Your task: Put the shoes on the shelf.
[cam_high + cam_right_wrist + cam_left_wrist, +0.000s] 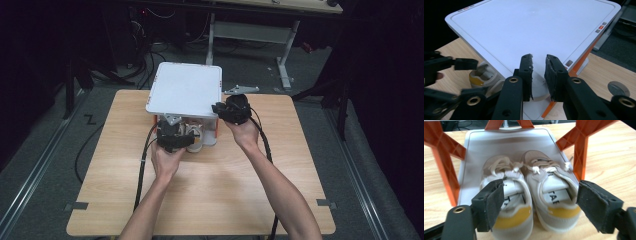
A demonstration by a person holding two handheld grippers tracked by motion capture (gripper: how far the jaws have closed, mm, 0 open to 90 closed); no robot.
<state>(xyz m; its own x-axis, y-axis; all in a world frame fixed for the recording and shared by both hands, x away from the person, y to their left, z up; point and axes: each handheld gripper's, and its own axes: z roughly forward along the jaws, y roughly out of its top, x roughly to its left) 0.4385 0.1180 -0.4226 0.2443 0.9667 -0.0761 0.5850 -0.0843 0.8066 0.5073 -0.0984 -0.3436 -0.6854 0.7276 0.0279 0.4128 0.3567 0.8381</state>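
A pair of pale shoes (530, 195) with yellow heel patches sits on the lower tray (474, 147) of a small white shelf with orange legs (444, 167), heels toward the person, near the back middle of the tabletop (210, 195). The work looks to be in its early stage: the shoes are still fully inside the shelf, neither lifted nor drawn out, so grasping and pulling them clear appears to remain. The left gripper (540, 205) is level with the lower tray, its fingers spread wide to either side of the heels, one by the outer edge of the left-hand shoe and one beyond the right-hand shoe, holding nothing yet. The left hand (167, 160) reaches straight forward, low over the tabletop. The right gripper (539, 75) is raised at the front right corner of the shelf's top panel (524, 30), its fingers narrow, apparently pinching the panel's edge as if to steady it, with the right forearm (280, 195) angled inward.
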